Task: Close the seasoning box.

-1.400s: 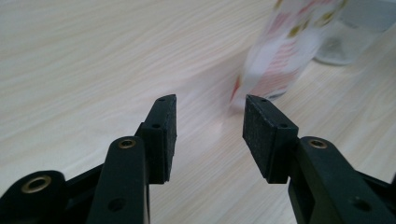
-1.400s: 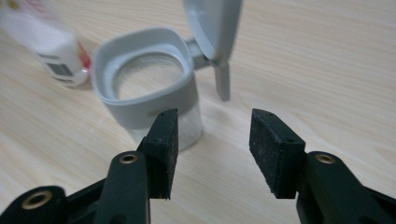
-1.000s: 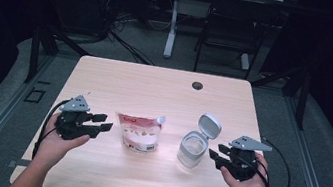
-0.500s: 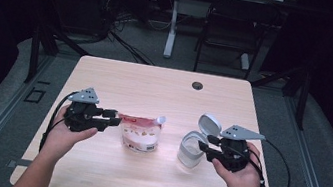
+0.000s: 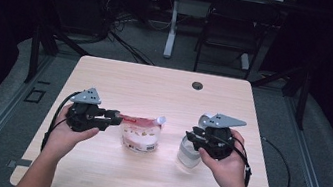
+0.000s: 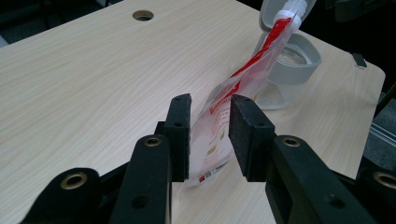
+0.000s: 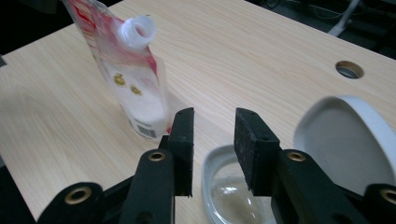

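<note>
Pale wood table point(image 5: 154, 91) carried a spouted refill pouch point(image 5: 140, 132) standing mid-front. Left tongs point(image 6: 210, 135), just closing, straddled its edge without pinching; it might topple. Right tongs point(image 7: 215, 140), closing too, gaped over the open jar point(image 5: 189, 155).

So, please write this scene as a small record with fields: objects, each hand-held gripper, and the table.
pouch: spouted red-and-white pouch, upright
jar: clear jar, grey flip lid open
left hand-held gripper: jaws just closing, pouch edge between them; contact unclear
right hand-held gripper: jaws just closing, above the jar rim, nothing between them
table: light wood table, round hole at far edge
</note>
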The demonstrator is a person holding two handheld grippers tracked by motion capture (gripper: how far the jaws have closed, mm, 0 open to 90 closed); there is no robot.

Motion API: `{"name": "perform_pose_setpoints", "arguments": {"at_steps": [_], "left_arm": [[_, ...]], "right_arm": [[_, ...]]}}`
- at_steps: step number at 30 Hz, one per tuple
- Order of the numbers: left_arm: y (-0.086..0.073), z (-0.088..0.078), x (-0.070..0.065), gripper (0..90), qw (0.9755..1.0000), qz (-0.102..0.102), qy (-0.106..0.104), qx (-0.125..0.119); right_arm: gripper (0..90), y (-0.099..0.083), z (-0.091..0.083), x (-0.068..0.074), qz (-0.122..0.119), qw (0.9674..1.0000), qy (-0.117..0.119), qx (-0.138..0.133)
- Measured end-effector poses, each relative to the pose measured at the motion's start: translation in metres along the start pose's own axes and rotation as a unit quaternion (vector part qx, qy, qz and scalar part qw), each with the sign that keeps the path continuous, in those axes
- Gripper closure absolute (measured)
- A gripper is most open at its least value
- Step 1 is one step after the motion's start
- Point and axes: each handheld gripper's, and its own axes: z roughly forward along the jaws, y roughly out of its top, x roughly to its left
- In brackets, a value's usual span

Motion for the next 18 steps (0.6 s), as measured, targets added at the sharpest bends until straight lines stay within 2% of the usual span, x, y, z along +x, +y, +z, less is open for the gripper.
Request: {"name": "perform_pose_setpoints", "arguments": {"at_steps": [9, 12, 18], "left_arm": [[-0.003, 0.005, 0.003, 71.1, 1.0, 0.001, -0.003, 0.004], [-0.003, 0.006, 0.004, 71.7, 1.0, 0.001, -0.002, 0.001], [-0.003, 0.009, 0.003, 71.7, 1.0, 0.001, -0.004, 0.006]], "right_arm": [[69.4, 0.008, 0.018, 0.008, -0.012, 0.9996, 0.024, 0.008], [69.2, 0.012, 0.023, 0.011, -0.014, 0.9991, 0.038, 0.012], [68.9, 0.017, 0.032, 0.015, -0.023, 0.9985, 0.048, 0.015]]}}
